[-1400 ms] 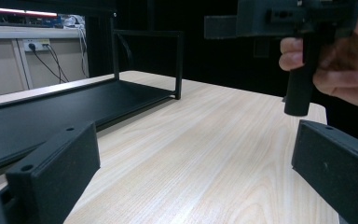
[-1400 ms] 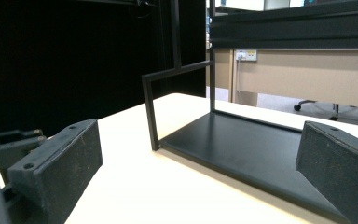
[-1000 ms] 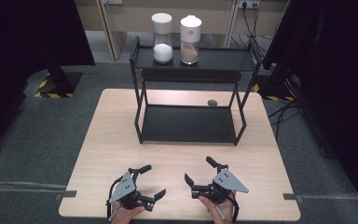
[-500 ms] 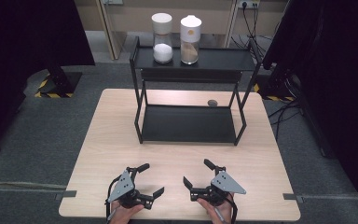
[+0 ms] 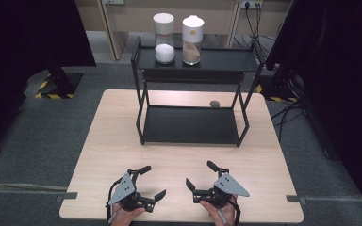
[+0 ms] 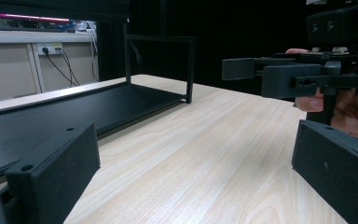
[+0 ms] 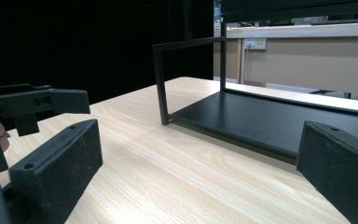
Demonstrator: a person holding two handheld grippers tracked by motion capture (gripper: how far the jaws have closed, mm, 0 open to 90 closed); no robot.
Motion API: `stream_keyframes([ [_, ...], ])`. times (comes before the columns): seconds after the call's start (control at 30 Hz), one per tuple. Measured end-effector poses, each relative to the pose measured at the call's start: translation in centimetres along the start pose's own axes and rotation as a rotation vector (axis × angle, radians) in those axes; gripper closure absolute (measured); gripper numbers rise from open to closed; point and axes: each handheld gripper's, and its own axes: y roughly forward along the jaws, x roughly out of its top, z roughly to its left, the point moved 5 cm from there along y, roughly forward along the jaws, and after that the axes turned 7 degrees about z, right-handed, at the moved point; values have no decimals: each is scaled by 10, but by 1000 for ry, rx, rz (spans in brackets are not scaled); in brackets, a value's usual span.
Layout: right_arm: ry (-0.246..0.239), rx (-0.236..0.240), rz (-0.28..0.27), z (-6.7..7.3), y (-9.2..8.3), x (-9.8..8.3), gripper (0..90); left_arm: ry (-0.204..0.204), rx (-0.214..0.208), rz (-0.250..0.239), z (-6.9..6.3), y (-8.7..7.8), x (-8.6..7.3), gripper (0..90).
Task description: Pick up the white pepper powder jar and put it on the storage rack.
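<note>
Overhead: left tool point(image 5: 150, 183) and right tool point(image 5: 199, 175) at near bench point(image 5: 103, 141) edge, jaws spread, holding nothing; bare wood between them and black rack point(image 5: 191, 125). Rack top shelf: two white-lidded jars point(image 5: 164, 38), one with white fill, one with tan fill. Left gripper view: jaws wide, right tool point(image 6: 279, 77) opposite. Right gripper view: jaws wide, rack corner ahead. No readable writing.

A lab: black curtains point(image 5: 33, 28), hazard-taped stand feet point(image 5: 47, 89), a bare test table point(image 5: 118, 141).
</note>
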Motion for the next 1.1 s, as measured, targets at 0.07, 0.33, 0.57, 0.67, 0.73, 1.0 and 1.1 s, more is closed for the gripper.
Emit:
stream_keyframes([
  [0.07,4,-1,-1,-1,0,0,6,1,0,1,0,0,0,2],
  [0.33,6,-3,-2,-1,0,-1,6,2,0,-1,0,0,0,2],
  [0.57,6,-3,0,-1,0,-1,6,0,2,2,0,0,0,2],
  [0.67,9,-3,1,-1,0,-2,6,-1,4,2,0,0,0,2],
  [0.73,9,-3,1,-1,0,-2,6,-1,4,2,0,0,0,2],
  [1.0,12,-7,1,-2,0,-2,6,-8,4,1,0,0,-1,2],
  [1.1,12,-6,2,-2,0,-2,6,-9,5,0,0,0,-1,2],
])
